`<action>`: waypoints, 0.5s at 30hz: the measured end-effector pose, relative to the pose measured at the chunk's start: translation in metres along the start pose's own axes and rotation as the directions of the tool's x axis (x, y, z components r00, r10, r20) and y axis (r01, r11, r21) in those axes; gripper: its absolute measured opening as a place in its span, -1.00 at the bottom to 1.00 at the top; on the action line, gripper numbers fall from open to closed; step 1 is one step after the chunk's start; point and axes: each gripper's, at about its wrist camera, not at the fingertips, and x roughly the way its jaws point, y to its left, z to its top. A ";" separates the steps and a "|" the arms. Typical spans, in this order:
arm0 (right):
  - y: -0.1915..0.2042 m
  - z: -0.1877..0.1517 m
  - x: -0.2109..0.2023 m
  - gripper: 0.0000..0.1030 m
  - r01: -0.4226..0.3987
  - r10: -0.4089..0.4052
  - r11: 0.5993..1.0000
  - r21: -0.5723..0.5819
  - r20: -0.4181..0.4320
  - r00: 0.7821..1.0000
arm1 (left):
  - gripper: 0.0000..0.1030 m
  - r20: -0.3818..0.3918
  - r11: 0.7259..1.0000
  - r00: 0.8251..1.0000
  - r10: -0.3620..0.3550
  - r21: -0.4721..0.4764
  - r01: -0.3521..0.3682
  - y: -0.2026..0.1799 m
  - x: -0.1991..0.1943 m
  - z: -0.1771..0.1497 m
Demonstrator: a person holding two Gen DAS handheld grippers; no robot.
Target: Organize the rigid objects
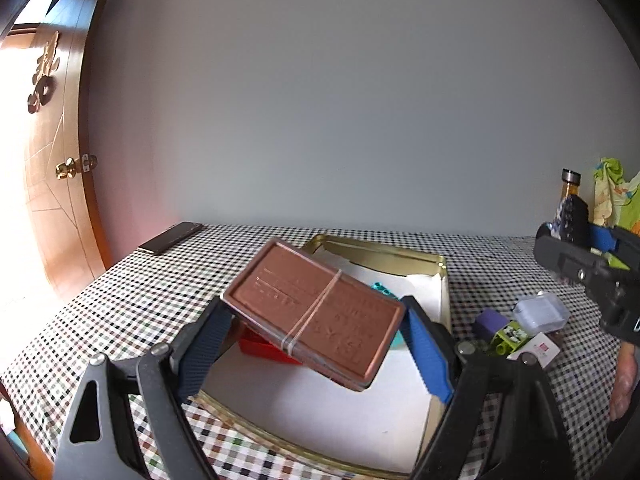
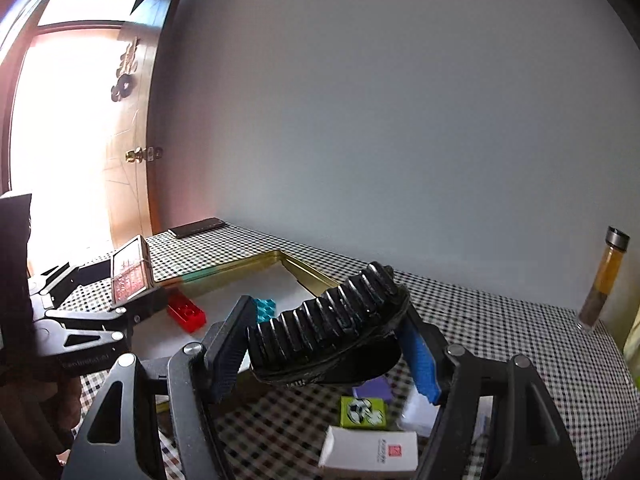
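Left wrist view: left tool is pinching a stiff, slippery tin by its ends, hovering over the tray; right tool, at 3 o'clock, is gripping a ridged black comb.

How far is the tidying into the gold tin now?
Done: a red brick and a teal brick lie in the gold tin. In hand: the left tool holds a brown case; the right tool holds a black ribbed piece. Left: the white box, green box and purple block outside.
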 end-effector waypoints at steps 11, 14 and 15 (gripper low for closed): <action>0.020 0.019 0.039 0.38 -0.078 0.076 0.997 -0.027 -0.057 0.995 | 0.66 -0.055 0.998 0.998 0.030 0.052 -0.028 0.004 0.020 0.000; 0.027 0.022 0.052 0.38 -0.109 0.107 0.994 -0.018 -0.082 0.991 | 0.66 -0.065 0.997 0.997 0.049 0.060 -0.045 0.006 0.028 0.000; 0.029 0.022 0.054 0.38 -0.116 0.115 0.993 -0.014 -0.086 0.990 | 0.66 -0.069 0.997 0.996 0.049 0.061 -0.045 0.006 0.030 0.000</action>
